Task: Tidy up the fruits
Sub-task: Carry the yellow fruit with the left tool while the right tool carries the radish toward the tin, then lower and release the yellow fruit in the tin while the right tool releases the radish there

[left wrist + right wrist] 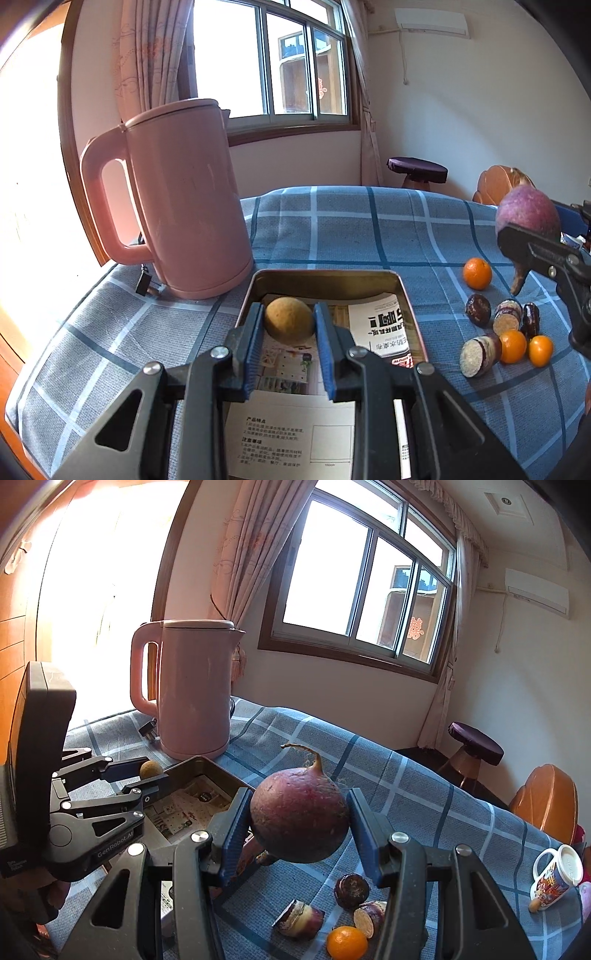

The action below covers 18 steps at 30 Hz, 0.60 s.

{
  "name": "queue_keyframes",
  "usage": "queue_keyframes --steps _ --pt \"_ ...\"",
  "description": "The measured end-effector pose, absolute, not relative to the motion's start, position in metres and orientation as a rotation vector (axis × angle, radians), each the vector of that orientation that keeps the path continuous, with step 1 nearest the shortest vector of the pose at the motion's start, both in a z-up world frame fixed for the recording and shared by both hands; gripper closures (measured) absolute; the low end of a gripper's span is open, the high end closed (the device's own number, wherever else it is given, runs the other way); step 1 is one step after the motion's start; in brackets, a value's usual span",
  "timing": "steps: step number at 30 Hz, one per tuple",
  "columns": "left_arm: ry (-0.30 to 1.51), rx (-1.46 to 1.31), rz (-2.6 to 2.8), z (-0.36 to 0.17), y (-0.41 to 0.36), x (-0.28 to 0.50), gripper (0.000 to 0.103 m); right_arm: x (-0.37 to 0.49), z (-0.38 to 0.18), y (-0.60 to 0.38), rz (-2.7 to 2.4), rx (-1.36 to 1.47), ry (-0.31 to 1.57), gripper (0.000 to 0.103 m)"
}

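My left gripper (289,320) is shut on a small yellow-brown round fruit (289,319) and holds it over the far end of a metal tray (406,295) lined with printed paper. My right gripper (298,812) is shut on a big round purple-red radish (300,815), held above the checked cloth; the radish also shows at the right of the left wrist view (529,214). On the cloth lie oranges (477,272), dark round fruits (477,309) and cut purple sweet potato pieces (479,355). The left gripper (151,777) shows at the tray in the right wrist view.
A tall pink kettle (184,199) with its plug (146,284) stands just left of the tray. A printed mug (556,873) sits at the table's right edge. A stool (417,171) and a wooden chair (546,797) stand beyond the table.
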<state>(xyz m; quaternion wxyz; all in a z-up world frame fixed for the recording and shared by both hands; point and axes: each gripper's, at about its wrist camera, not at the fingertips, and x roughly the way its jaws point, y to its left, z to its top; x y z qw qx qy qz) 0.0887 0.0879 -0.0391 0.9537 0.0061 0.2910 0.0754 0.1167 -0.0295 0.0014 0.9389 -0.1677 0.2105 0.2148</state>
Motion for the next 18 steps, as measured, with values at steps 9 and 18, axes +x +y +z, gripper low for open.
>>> queue_keyframes --steps 9,18 --pt "0.635 0.04 0.148 -0.05 0.097 0.105 0.074 0.137 -0.02 -0.014 0.469 -0.335 0.489 0.049" --pt "0.663 0.073 0.156 -0.056 0.107 0.113 0.074 0.144 -0.037 0.004 0.515 -0.331 0.517 0.049"
